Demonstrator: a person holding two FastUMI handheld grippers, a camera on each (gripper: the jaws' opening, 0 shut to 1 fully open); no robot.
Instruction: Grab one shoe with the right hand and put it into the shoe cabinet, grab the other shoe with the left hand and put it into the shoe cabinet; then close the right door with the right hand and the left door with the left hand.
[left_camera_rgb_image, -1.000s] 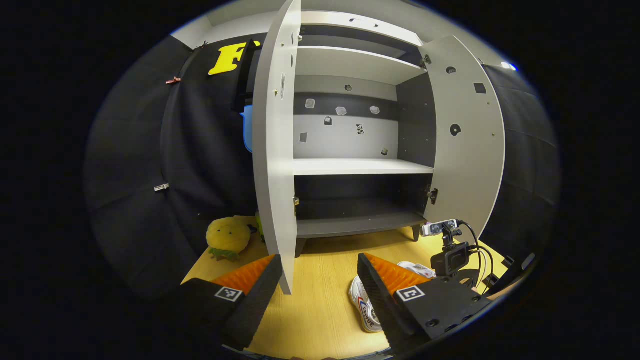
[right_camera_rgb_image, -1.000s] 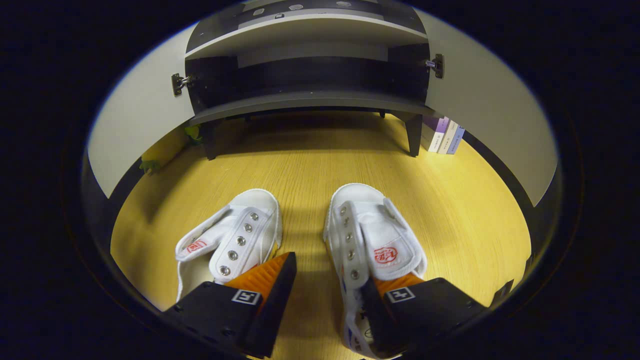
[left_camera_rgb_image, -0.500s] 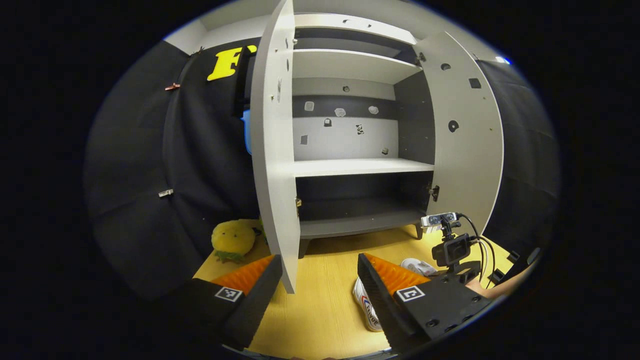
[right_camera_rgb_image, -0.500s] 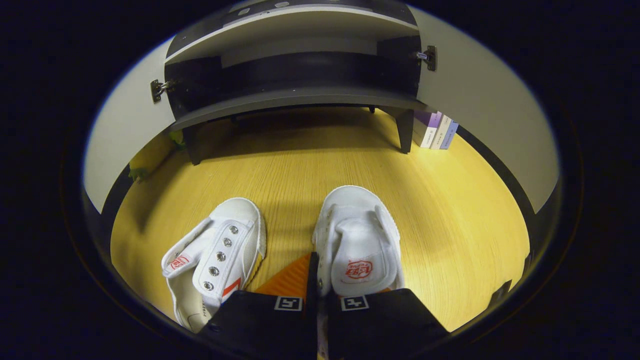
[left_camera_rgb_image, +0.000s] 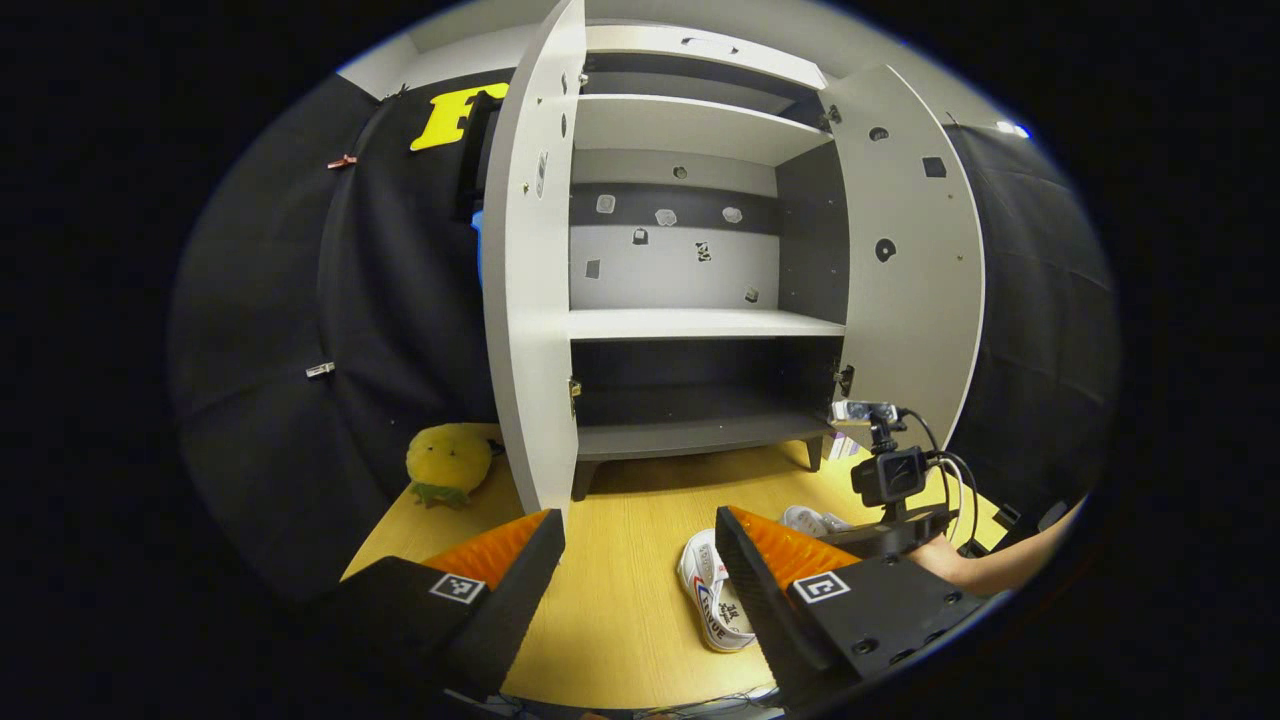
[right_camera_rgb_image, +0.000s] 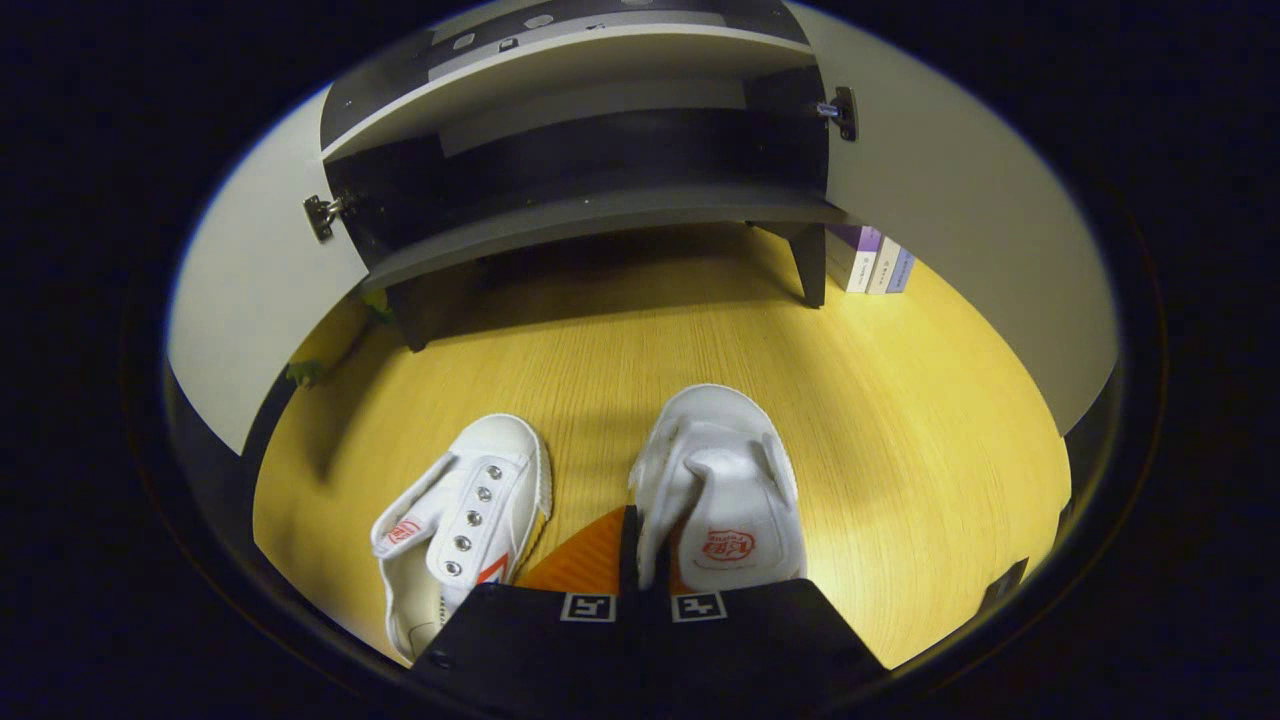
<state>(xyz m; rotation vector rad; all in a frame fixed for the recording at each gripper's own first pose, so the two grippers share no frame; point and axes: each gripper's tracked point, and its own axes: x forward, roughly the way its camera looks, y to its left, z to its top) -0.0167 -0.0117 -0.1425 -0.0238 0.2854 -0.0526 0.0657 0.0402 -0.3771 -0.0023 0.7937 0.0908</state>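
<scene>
Two white canvas shoes lie on the yellow wooden floor in front of the open shoe cabinet (right_camera_rgb_image: 600, 215). In the right gripper view my right gripper (right_camera_rgb_image: 632, 560) is shut on the inner side wall of the right-hand shoe (right_camera_rgb_image: 720, 480), toe pointing at the cabinet. The other shoe (right_camera_rgb_image: 460, 520) lies just left of it, apart. In the left gripper view my left gripper (left_camera_rgb_image: 640, 520) hangs open above the floor with nothing between its fingers. One shoe (left_camera_rgb_image: 710, 600) lies by its right finger, the held shoe (left_camera_rgb_image: 805, 520) farther off. Both cabinet doors (left_camera_rgb_image: 525, 300) (left_camera_rgb_image: 910, 260) stand open.
The cabinet's bottom shelf (left_camera_rgb_image: 690, 435) and middle shelf (left_camera_rgb_image: 700, 323) hold nothing. A yellow plush toy (left_camera_rgb_image: 448, 462) sits left of the left door. Several books (right_camera_rgb_image: 875, 270) stand by the cabinet's right leg. A forearm (left_camera_rgb_image: 1000, 570) and the right gripper's camera mount (left_camera_rgb_image: 890, 478) are at the right.
My right gripper went from open astride the right-hand shoe's side to shut on it, and the shoe has shifted slightly with it. The left gripper drifted a little, staying open.
</scene>
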